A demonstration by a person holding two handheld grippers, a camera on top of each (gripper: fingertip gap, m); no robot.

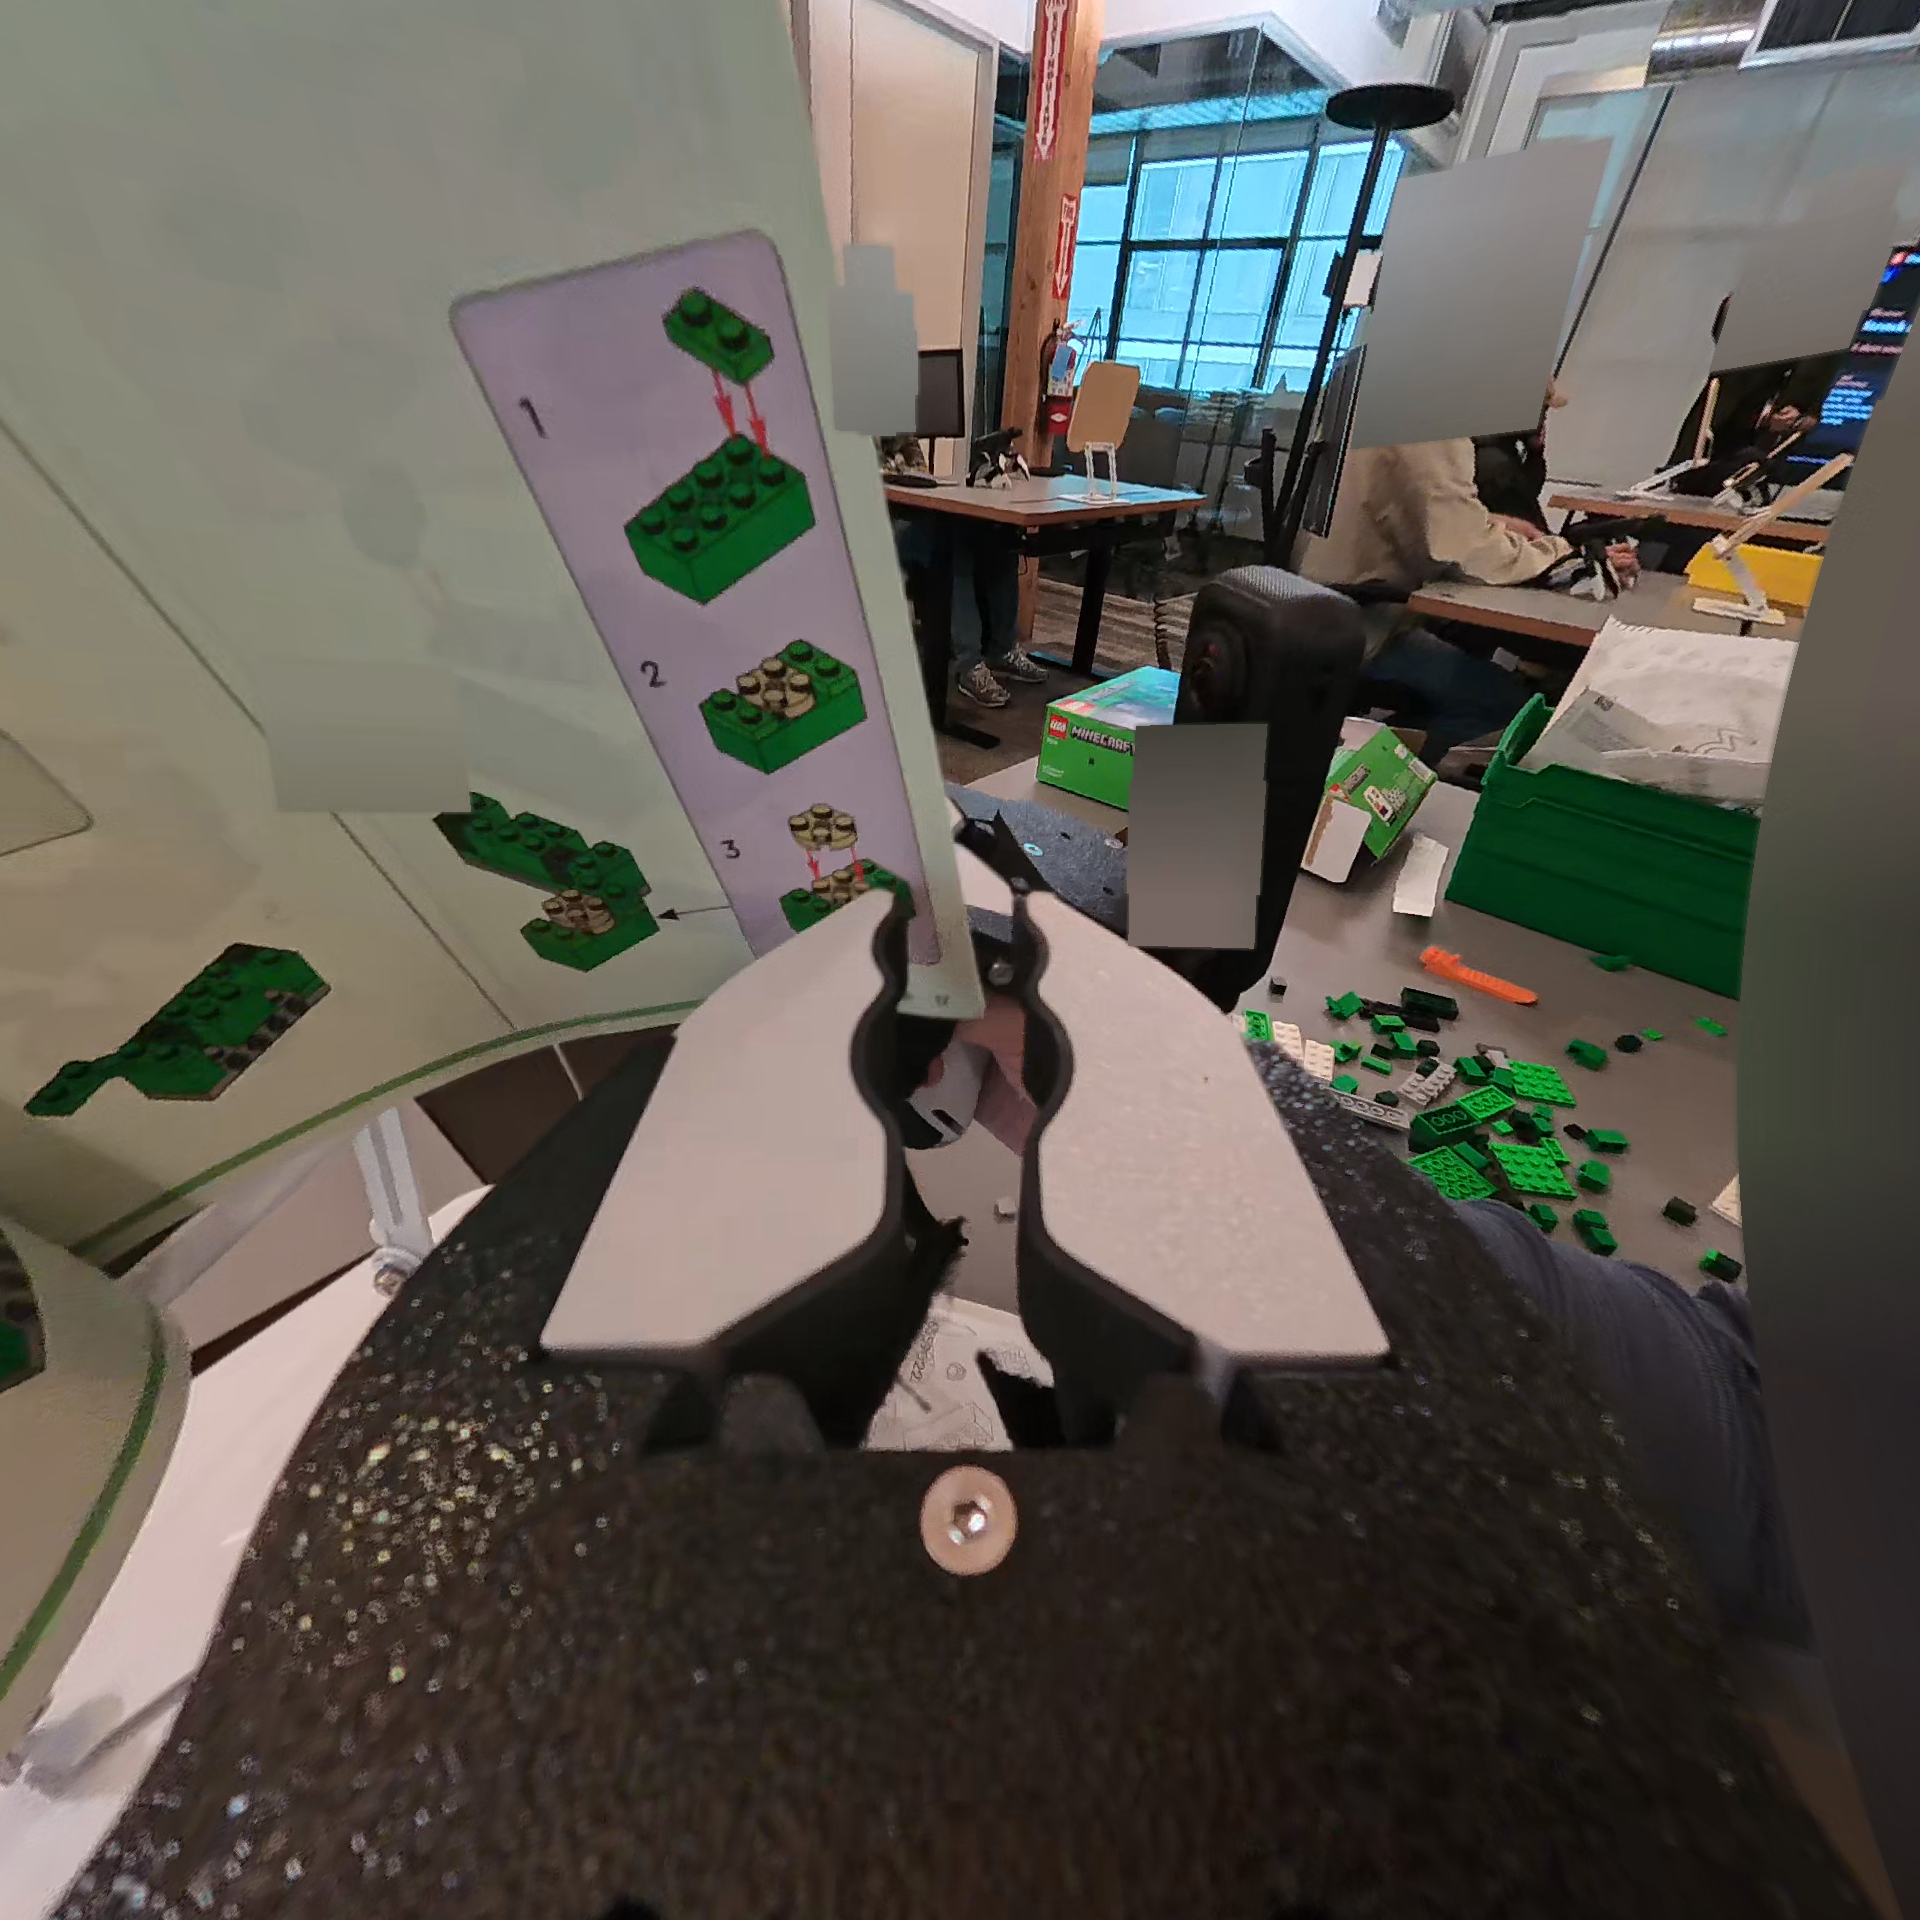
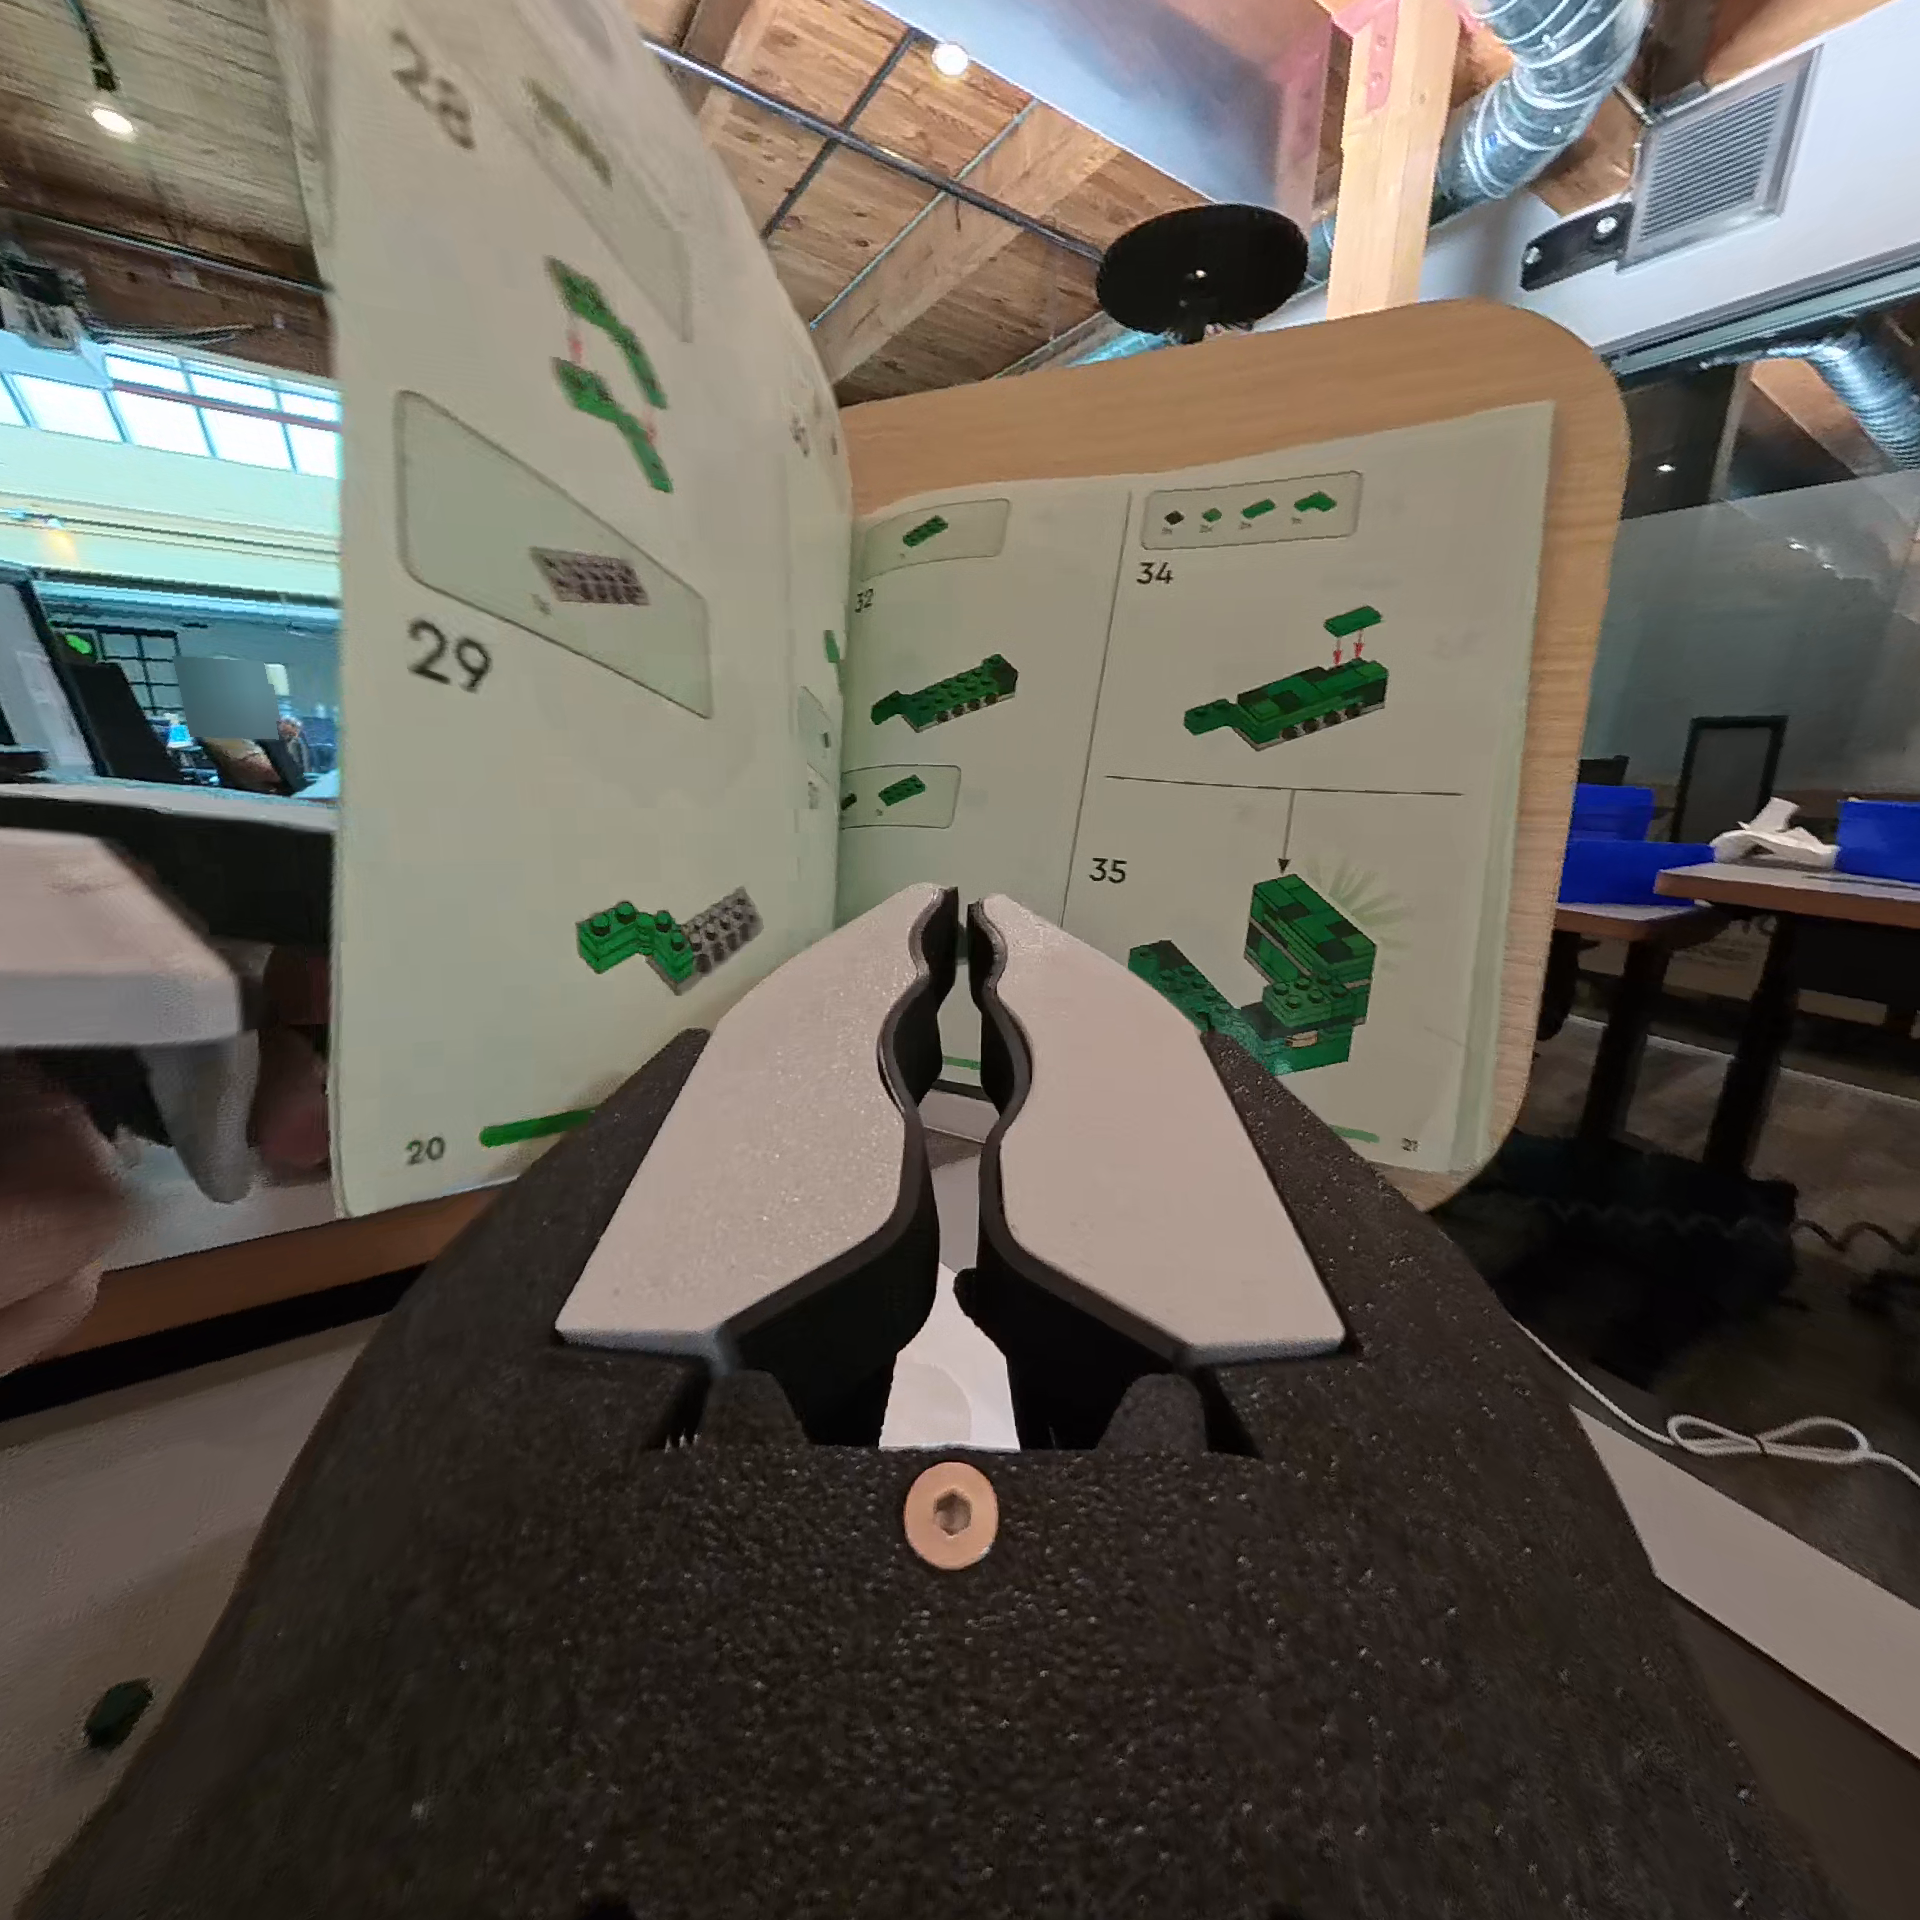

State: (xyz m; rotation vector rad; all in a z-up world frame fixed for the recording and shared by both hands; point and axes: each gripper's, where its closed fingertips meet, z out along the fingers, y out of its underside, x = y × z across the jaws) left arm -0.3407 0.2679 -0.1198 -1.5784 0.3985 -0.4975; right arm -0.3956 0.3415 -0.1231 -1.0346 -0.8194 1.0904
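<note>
At right of frame, a green crate (image 1: 1600, 862) holds printed papers (image 1: 1673, 707). My left fingers (image 1: 951, 935) pinch a booklet page (image 1: 644, 540) at its lower corner. My right fingers (image 2: 963, 904), almost pressed together, hold nothing near the open instruction booklet (image 2: 1299, 727).

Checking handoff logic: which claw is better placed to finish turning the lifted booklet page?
Probably left. The left claw is shut on the lifted page at its bottom corner. The right claw is shut on nothing, in front of the open booklet.
</note>
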